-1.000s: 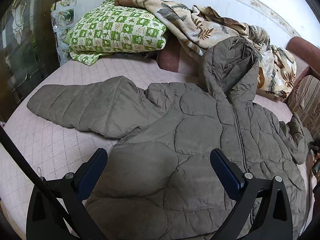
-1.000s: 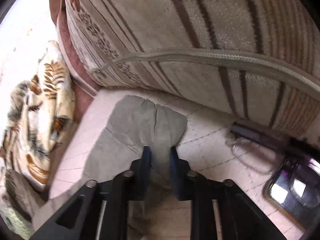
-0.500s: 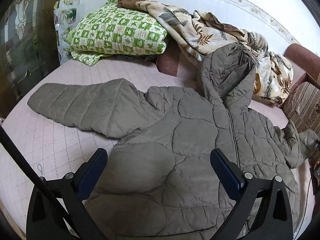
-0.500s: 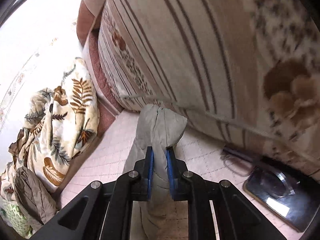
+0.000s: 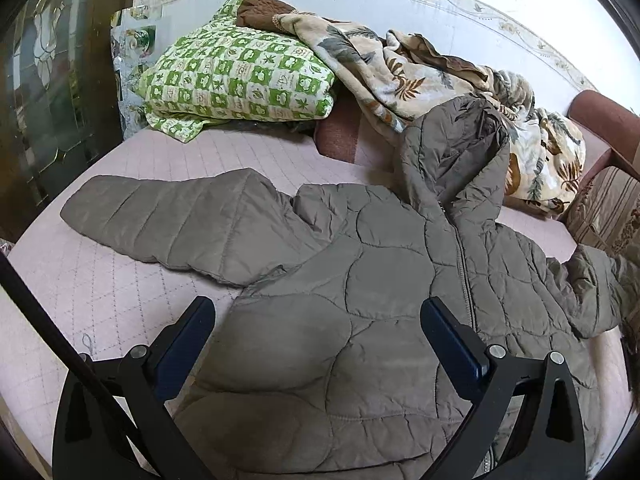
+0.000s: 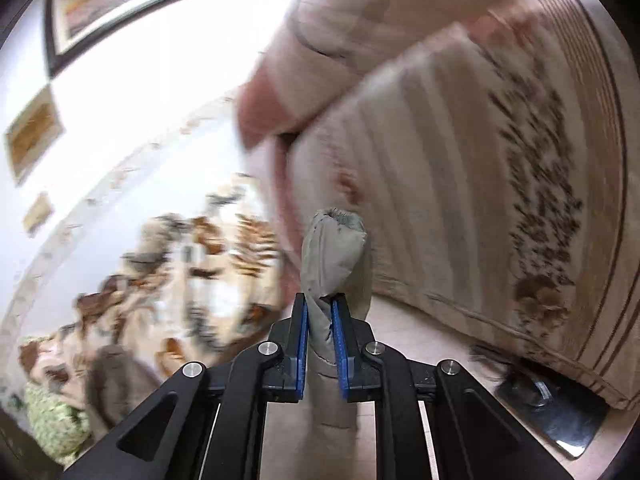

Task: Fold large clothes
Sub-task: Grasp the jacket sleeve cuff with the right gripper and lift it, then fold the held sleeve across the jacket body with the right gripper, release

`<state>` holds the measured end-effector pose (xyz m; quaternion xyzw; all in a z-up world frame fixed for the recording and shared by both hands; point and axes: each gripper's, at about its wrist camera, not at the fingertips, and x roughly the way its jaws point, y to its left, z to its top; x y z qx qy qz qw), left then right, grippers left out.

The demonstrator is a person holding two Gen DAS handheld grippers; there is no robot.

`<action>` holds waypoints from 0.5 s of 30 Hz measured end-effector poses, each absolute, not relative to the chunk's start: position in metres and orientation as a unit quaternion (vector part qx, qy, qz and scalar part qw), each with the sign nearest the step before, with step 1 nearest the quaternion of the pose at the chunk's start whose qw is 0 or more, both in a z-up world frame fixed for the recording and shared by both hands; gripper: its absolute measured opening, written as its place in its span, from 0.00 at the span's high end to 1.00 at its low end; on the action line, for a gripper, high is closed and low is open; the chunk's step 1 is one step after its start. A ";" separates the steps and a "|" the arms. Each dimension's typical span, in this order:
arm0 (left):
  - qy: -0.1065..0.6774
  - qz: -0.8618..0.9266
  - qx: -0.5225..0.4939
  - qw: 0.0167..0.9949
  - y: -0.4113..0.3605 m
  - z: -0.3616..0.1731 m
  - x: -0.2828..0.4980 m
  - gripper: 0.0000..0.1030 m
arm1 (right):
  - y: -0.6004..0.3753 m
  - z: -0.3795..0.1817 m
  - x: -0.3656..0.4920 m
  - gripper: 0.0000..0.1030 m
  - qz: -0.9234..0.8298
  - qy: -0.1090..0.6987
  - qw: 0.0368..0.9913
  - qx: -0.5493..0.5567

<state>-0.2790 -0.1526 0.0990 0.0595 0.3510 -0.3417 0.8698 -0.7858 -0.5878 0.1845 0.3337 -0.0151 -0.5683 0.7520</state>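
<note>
Risk: sleeve cuff [image 6: 334,256] slipping from my right gripper [image 6: 320,312], pinched on slick bunched fabric only. Jacket [image 5: 360,320] lies flat on bed [image 5: 100,300], other sleeve [image 5: 168,216] stretched out; lift may drag its body. My left gripper [image 5: 316,340] spread, empty, above hem. Versus 1 second ago: cuff now off bed, raised.

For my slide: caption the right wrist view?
Right gripper shut on the jacket's sleeve cuff, lifted beside a striped cushion.
</note>
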 end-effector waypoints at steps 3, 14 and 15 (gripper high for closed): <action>0.348 -0.338 0.061 0.872 -0.153 0.101 -0.278 0.01 | -0.565 0.216 -0.763 0.87 -0.537 -0.026 0.785 0.308; 0.338 -0.329 0.047 0.880 -0.137 0.106 -0.273 0.01 | -0.457 0.273 -0.604 0.87 -0.355 0.031 0.909 0.216; 0.339 -0.328 0.044 0.881 -0.135 0.106 -0.272 0.01 | -0.448 0.271 -0.592 0.87 -0.339 0.039 0.916 0.211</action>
